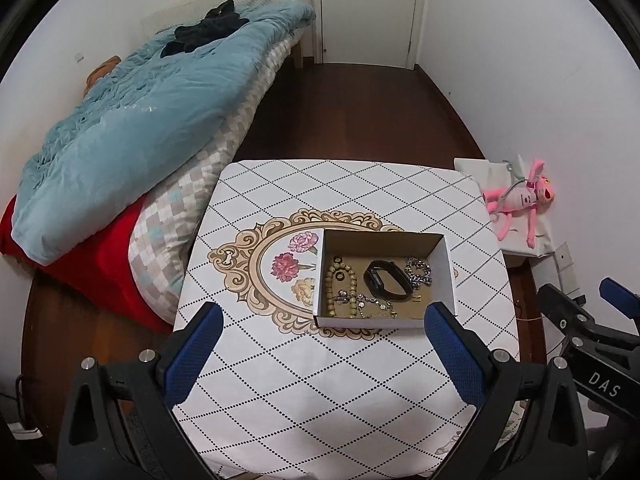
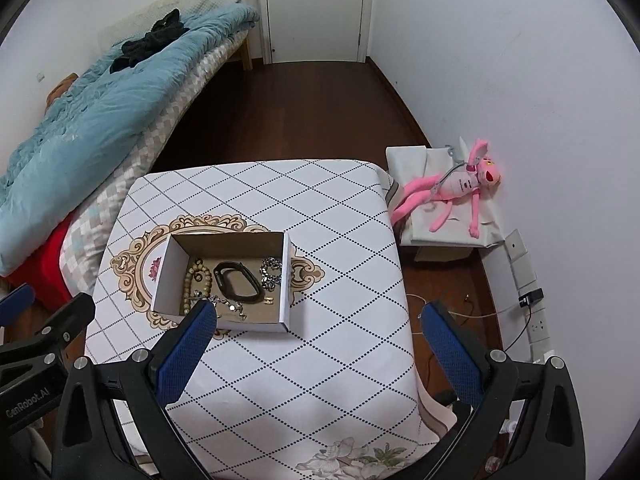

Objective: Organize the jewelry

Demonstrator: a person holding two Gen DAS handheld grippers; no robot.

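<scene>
An open white cardboard box (image 1: 446, 276) (image 2: 168, 276) stands on the table with the diamond-pattern cloth (image 1: 320, 380) (image 2: 340, 240). Inside lie a black wristband (image 1: 388, 280) (image 2: 236, 280), a beige bead bracelet (image 1: 340, 290) (image 2: 190, 280), a silver chain (image 1: 420, 272) (image 2: 271, 273) and a thin chain with small pendants (image 1: 372, 304) (image 2: 230, 304). My left gripper (image 1: 324, 324) is open and empty, hovering just before the box. My right gripper (image 2: 318, 322) is open and empty, right of the box's near corner.
A bed with a blue quilt (image 1: 140, 120) (image 2: 80, 120) and red sheet lies left of the table. A pink plush toy (image 1: 520, 200) (image 2: 460, 188) lies on a white box at the right wall. A door (image 2: 316, 8) is at the back, over dark wooden floor.
</scene>
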